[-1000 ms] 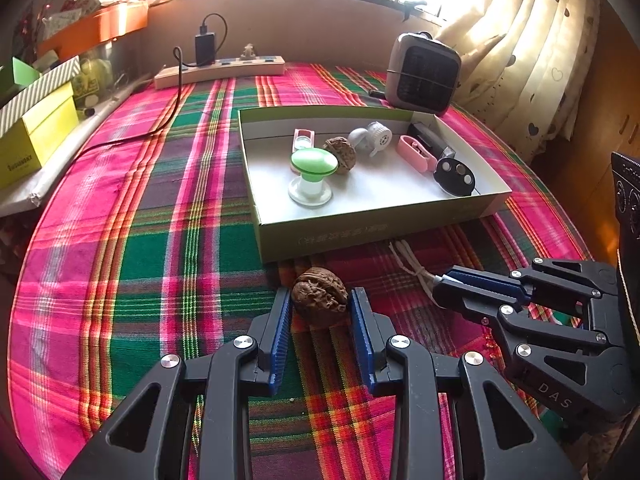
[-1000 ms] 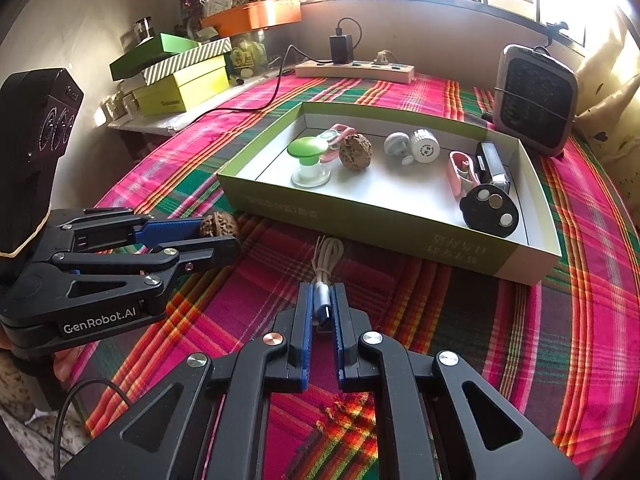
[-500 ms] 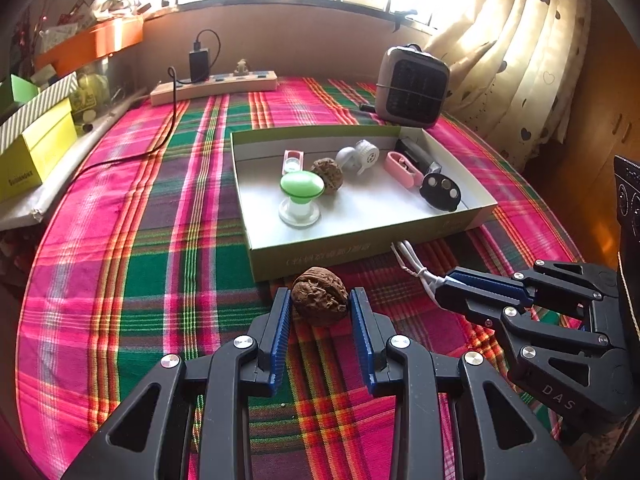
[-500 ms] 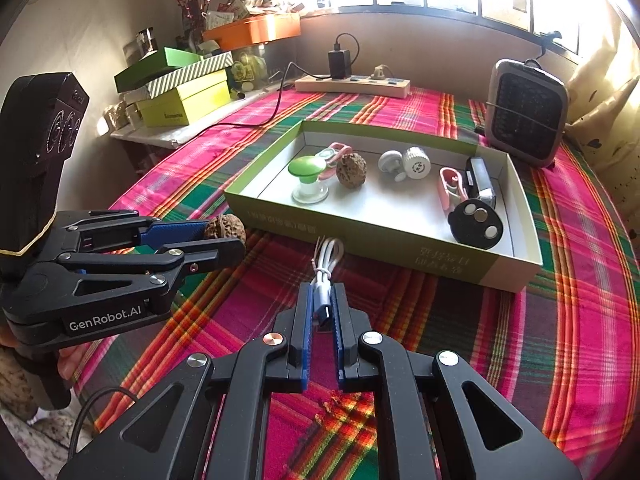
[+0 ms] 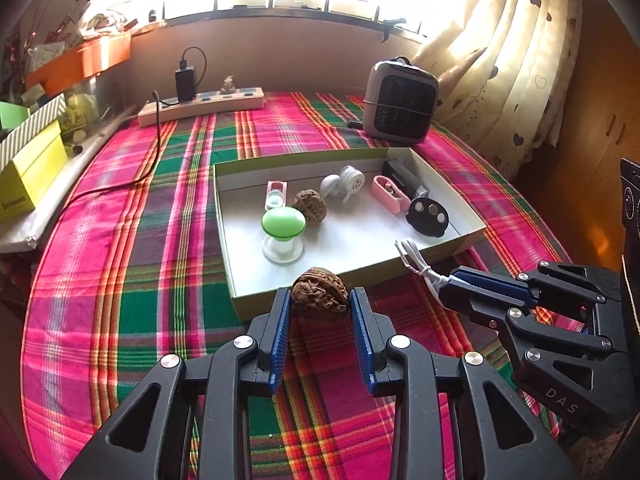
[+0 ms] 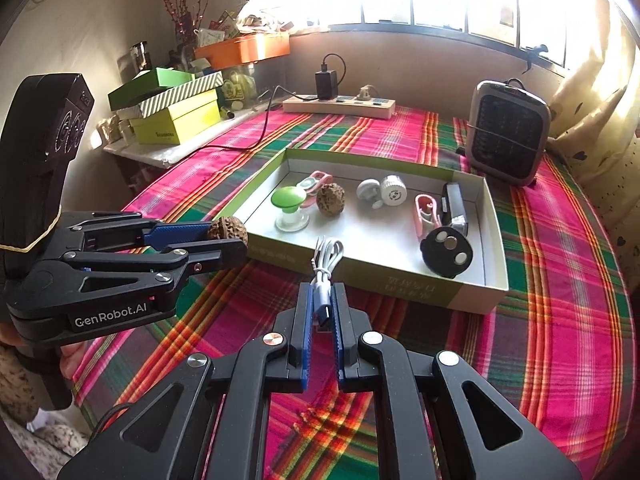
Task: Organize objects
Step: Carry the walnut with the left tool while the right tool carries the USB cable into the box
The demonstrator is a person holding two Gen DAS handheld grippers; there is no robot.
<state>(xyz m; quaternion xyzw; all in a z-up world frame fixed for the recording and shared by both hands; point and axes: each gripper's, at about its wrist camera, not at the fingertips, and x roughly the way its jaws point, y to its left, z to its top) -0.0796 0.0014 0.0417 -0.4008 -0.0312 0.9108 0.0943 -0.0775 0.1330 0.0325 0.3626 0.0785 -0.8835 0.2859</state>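
left wrist view: left gripper (image 5: 320, 308) clamps a walnut (image 5: 319, 293), the green tray (image 5: 256, 300) dead ahead just past its tips; alongside, right gripper (image 6: 323, 308) pinches a white usb cable (image 6: 326, 264), its length pointing trayward.

- A walnut (image 5: 319, 289) sat between the left tongs (image 5: 320, 312), a coiled cable (image 6: 326, 264) between the right tongs (image 6: 322, 312).
- The tray (image 5: 256, 300) lay just ahead of both tongs on the tabletop (image 5: 120, 280).
- A heater (image 5: 400, 100) stood beyond the tray, right; a power strip (image 5: 200, 106) far left.
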